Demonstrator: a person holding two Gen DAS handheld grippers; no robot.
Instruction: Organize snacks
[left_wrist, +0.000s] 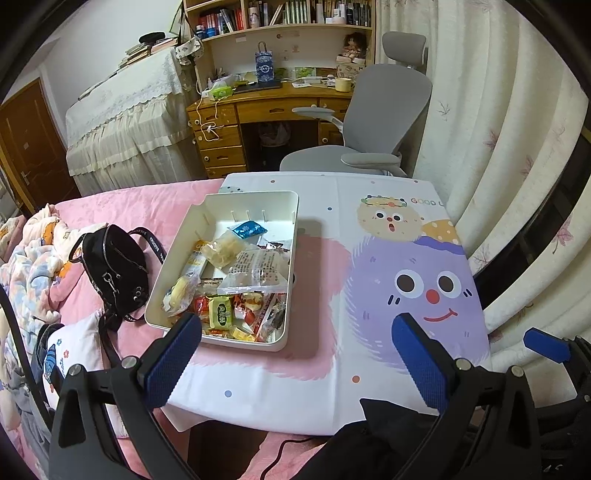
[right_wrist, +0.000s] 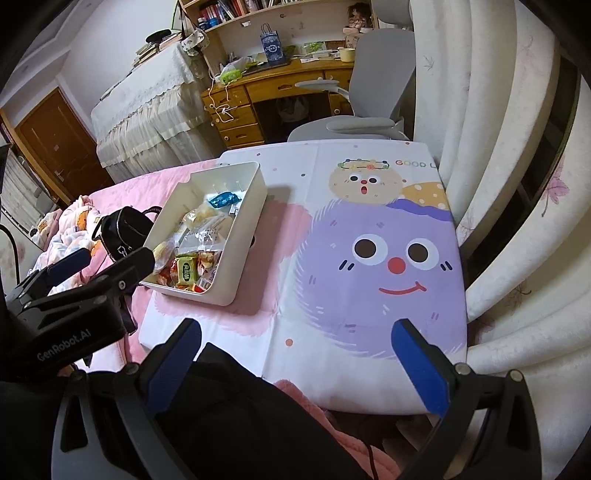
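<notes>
Bedside table (left_wrist: 369, 391) bears a white tray (left_wrist: 291, 258) of snacks (left_wrist: 221, 310) ahead of the left gripper (left_wrist: 295, 354); both it and the right gripper (right_wrist: 295, 362) gape empty. Packets look light, crinkly, slippery; pinch edges.

Black bag (left_wrist: 114, 273) on pink bedding (left_wrist: 147, 206); grey chair (left_wrist: 369, 122) beside wooden desk (left_wrist: 258, 107).

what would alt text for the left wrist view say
A white bin full of wrapped snacks sits on a cartoon-print table over a pink bed, just ahead of the open, empty left gripper. A black bag lies left of the bin, and a desk and grey chair stand behind.
</notes>
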